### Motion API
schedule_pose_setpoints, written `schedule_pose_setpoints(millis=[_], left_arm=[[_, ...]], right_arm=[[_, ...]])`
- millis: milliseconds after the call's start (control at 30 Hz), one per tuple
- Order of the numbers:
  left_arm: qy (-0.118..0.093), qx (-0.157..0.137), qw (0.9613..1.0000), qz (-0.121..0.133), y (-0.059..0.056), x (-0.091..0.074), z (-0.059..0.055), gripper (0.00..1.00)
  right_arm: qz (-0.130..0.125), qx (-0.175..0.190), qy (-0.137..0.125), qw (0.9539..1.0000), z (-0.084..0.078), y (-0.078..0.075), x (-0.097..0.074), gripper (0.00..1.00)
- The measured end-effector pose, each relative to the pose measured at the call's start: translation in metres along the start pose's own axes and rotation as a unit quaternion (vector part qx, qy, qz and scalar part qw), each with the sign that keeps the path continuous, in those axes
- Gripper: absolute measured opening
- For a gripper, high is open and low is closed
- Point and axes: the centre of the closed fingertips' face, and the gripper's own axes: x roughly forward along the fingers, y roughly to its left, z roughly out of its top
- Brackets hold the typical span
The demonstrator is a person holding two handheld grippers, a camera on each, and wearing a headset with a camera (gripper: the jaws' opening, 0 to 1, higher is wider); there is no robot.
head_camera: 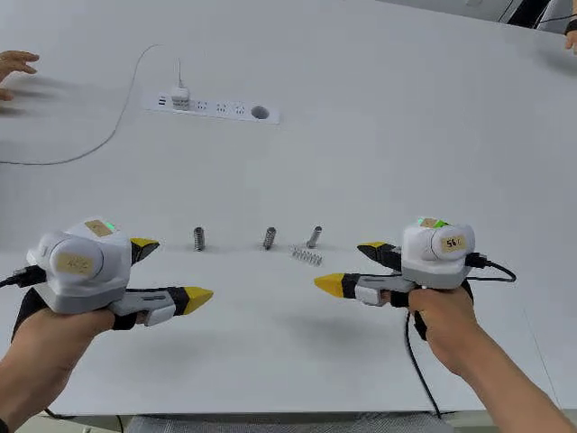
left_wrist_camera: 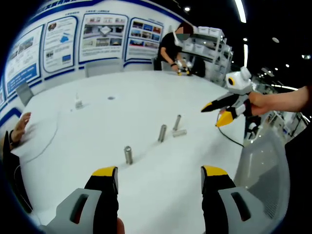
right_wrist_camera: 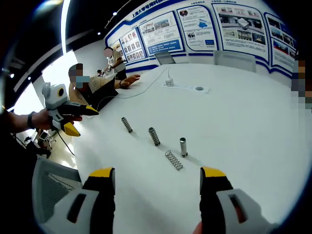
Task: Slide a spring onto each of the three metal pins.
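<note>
Gaping empty, my right gripper [head_camera: 339, 264] is hovering nearest the spring [head_camera: 306, 256], which is lying flat, lower-left of the bare pin [head_camera: 314, 236].

A large white table [head_camera: 379, 99] carries a white power strip [head_camera: 212, 107] near its far side. Behind the table there is a wall with blue and white posters [right_wrist_camera: 214, 22], and grey chairs [left_wrist_camera: 102, 67] stand before it. The ceiling is dark with long strip lights [left_wrist_camera: 240, 9], and white shelves [left_wrist_camera: 210, 41] stand further back
</note>
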Motion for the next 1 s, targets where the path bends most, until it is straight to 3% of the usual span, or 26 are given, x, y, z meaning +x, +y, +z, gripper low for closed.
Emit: schedule_pose_setpoints(millis=[333,1000], left_arm=[[0.001,0.009,0.9999,-0.012,-0.010,0.011,0.006,0.72],[0.010,0.038,0.9979,-0.051,-0.046,0.039,0.017,0.72]], right_arm=[[-0.003,0.007,0.009,0.9999,-0.017,0.002,-0.015,0.75],[-0.014,0.028,-0.008,0.9995,-0.037,0.002,-0.044,0.78]])
